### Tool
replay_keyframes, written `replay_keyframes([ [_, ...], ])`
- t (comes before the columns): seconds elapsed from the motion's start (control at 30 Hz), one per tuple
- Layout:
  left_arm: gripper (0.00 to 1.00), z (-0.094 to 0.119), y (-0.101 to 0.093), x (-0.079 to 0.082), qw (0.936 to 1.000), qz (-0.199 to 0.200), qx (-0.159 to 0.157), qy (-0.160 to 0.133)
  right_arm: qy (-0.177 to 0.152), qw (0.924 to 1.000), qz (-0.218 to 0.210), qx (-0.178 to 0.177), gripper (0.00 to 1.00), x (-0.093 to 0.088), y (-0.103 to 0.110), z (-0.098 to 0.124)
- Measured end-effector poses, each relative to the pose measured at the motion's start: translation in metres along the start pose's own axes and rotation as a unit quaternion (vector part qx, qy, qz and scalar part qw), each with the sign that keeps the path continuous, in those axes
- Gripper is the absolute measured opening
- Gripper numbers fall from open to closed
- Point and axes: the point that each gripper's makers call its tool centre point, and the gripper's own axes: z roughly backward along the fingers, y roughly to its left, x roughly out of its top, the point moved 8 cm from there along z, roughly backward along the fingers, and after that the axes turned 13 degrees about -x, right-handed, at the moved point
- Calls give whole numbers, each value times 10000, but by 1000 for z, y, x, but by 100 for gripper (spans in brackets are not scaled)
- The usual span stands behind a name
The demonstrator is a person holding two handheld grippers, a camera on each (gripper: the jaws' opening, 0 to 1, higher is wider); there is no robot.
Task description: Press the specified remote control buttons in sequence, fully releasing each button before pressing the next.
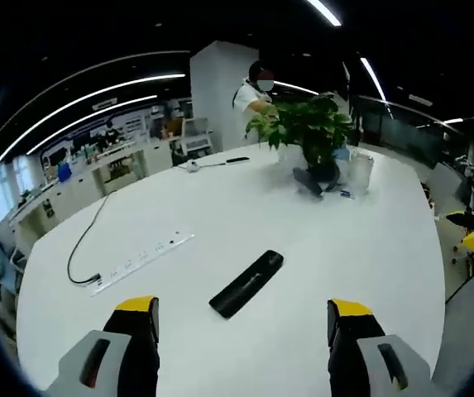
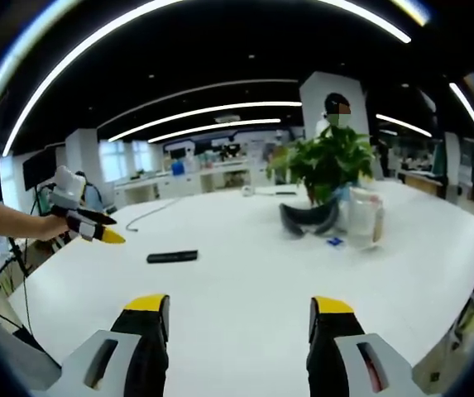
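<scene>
A black remote (image 1: 246,284) is lying flat on the big white desk (image 1: 369,248). It is sitting out in the open, with bare desk all around it.

The left gripper (image 1: 245,327) is hovering just above the desk, pointing at the remote. Its two yellow-tipped jaws are standing wide apart and are holding nothing. The remote is lying straight ahead of it, near, in line with the gap between the jaws. Its long side is running on a slant, from the near left up to the far right.

The right gripper (image 2: 239,322) is also gaping wide and holding nothing. From here the remote (image 2: 172,256) is lying farther off, ahead and to the left, with its long side going across. The left gripper (image 2: 96,229) is showing here too, held in a person's hand (image 2: 52,226) over the left edge of the desk, its tips pointing toward the remote.

I think the left gripper is the nearer one, so it looks best placed to go down and press a button. No jaw is touching the remote yet.

A white power strip (image 1: 141,261) with a black cord is lying to the left of the remote. A green plant (image 1: 307,124) is standing far back on the desk.
</scene>
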Motion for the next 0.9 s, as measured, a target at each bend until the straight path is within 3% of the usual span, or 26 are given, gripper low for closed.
replay_keyframes([
  [0.5, 77, -43, 14, 4, 9966, -439, -408, 568, 130, 9999, 13, -29, 65, -2, -1, -3],
  [0.9, 62, -77, 32, -8, 9894, -478, -660, 1205, 294, 9995, 86, -33, 62, -5, 1, -6],
])
